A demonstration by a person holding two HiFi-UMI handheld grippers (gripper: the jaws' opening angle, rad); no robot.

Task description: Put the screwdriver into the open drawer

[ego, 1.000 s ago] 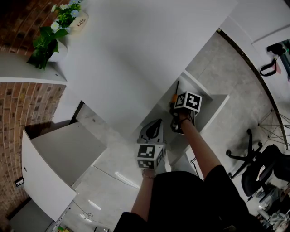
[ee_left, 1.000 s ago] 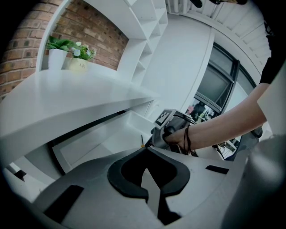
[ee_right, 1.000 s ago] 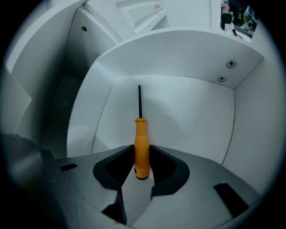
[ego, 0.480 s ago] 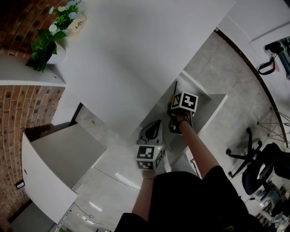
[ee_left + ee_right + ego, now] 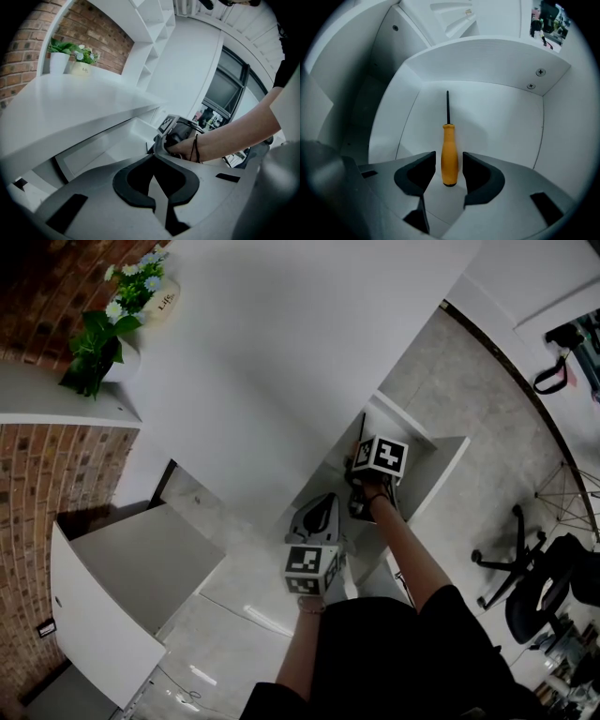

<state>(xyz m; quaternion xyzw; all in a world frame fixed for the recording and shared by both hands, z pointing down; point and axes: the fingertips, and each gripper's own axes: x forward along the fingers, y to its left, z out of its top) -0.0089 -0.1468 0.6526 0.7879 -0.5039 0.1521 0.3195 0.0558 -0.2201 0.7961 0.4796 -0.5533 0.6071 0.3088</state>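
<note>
Screwdriver [image 5: 449, 159] with an orange handle and a thin black shaft lies on the white floor of the open drawer [image 5: 501, 126], at the centre of the right gripper view. Its shaft points toward the drawer's far wall at the top of the frame. The right gripper [image 5: 449, 158] points steeply down into the drawer. Its 2 jaws have just been opening and stand apart on either side of the handle, with a sliver of drawer floor showing between each pad and the orange plastic, so nothing is clamped. In the head view this gripper sits right of centre, its marker cube over the drawer, which juts out from under the white desk [image 5: 281, 343]. The left gripper [image 5: 154, 163] is at lower centre of that view, outside the drawer. In its own view its 2 jaws are together with nothing between them, and the right hand [image 5: 183, 148] shows just beyond. A potted plant [image 5: 112, 329] stands on the desk at upper left.
</note>
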